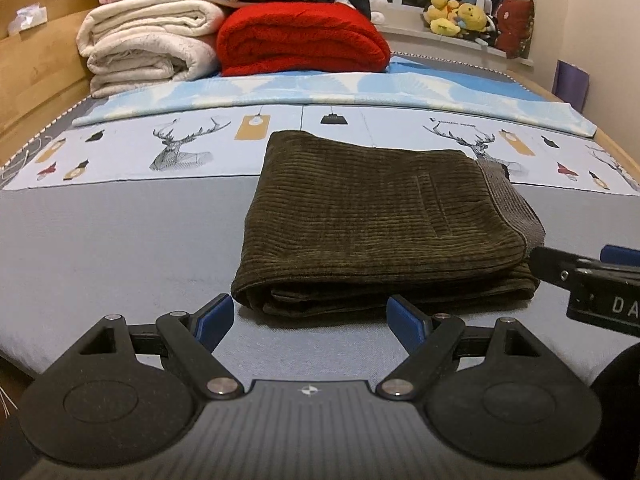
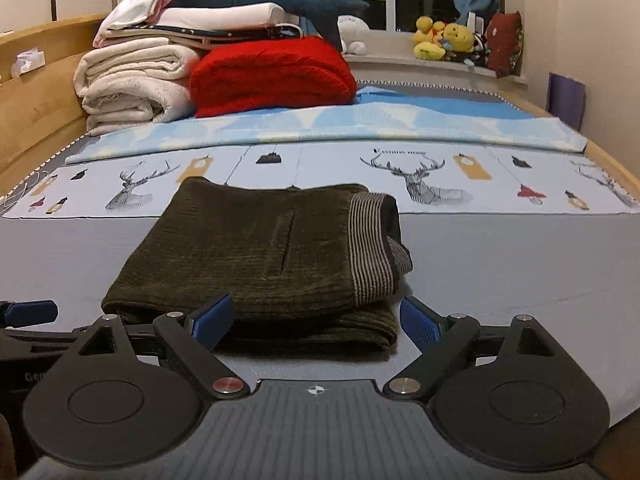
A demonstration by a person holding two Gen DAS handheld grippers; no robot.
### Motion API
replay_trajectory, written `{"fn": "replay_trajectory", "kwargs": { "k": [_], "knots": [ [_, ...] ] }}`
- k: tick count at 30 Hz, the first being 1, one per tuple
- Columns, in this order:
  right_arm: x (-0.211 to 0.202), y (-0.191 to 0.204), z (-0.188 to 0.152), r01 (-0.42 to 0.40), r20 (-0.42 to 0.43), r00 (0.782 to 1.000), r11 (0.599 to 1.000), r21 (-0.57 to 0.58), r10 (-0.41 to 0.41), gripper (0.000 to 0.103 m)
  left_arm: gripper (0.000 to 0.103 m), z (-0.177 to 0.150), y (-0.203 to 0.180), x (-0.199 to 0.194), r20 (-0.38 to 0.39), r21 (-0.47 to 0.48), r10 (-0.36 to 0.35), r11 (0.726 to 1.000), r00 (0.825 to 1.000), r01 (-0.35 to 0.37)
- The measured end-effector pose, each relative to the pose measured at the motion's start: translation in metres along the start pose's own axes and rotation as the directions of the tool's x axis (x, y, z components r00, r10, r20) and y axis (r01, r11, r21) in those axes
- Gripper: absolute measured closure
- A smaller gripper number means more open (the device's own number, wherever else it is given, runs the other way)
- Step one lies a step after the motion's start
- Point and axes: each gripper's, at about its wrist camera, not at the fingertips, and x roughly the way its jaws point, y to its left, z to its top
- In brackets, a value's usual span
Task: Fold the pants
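Dark olive corduroy pants (image 1: 384, 224) lie folded into a compact rectangle on the grey bed sheet, with the striped waistband on the right; they also show in the right wrist view (image 2: 256, 252). My left gripper (image 1: 310, 320) is open and empty, just in front of the fold's near edge. My right gripper (image 2: 316, 320) is open and empty, its fingers on either side of the near right corner of the pants. The right gripper's body shows at the right edge of the left wrist view (image 1: 600, 284).
A red blanket (image 1: 300, 40) and cream blankets (image 1: 148, 48) are stacked at the bed's far left. A blue patterned cloth (image 1: 320, 92) and a deer-print sheet (image 1: 180, 148) lie beyond the pants. Wooden bed frame (image 1: 32, 60) on the left. Plush toys (image 1: 456, 16) on the windowsill.
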Motion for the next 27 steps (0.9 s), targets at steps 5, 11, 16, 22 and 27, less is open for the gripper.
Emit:
{"fn": "replay_trajectory", "kwargs": {
  "k": [5, 11, 16, 22, 27],
  "knots": [
    [0.0023, -0.0034, -0.0001, -0.007, -0.012, 1.000, 1.000, 0.009, 0.007, 0.012, 0.016, -0.0005, -0.0003, 0.0062, -0.018, -0.010, 0.004, 1.000, 1.000, -0.004],
    [0.0031, -0.0052, 0.0003, -0.017, -0.014, 1.000, 1.000, 0.013, 0.017, 0.012, 0.016, -0.0009, 0.0000, 0.0072, -0.017, -0.005, 0.006, 1.000, 1.000, -0.006],
    [0.0036, -0.0042, 0.0008, -0.024, -0.016, 1.000, 1.000, 0.012, 0.024, 0.012, 0.016, -0.0014, -0.0013, 0.0063, -0.014, -0.001, 0.010, 1.000, 1.000, -0.010],
    [0.0032, -0.0037, 0.0007, -0.025, -0.017, 1.000, 1.000, 0.010, 0.025, 0.012, 0.016, -0.0024, -0.0027, 0.0067, -0.015, 0.001, 0.011, 1.000, 1.000, -0.011],
    [0.0039, -0.0063, 0.0006, -0.023, -0.020, 1.000, 0.999, 0.024, 0.023, 0.012, 0.016, -0.0032, -0.0037, 0.0067, -0.012, 0.010, 0.009, 1.000, 1.000, -0.009]
  ]
}}
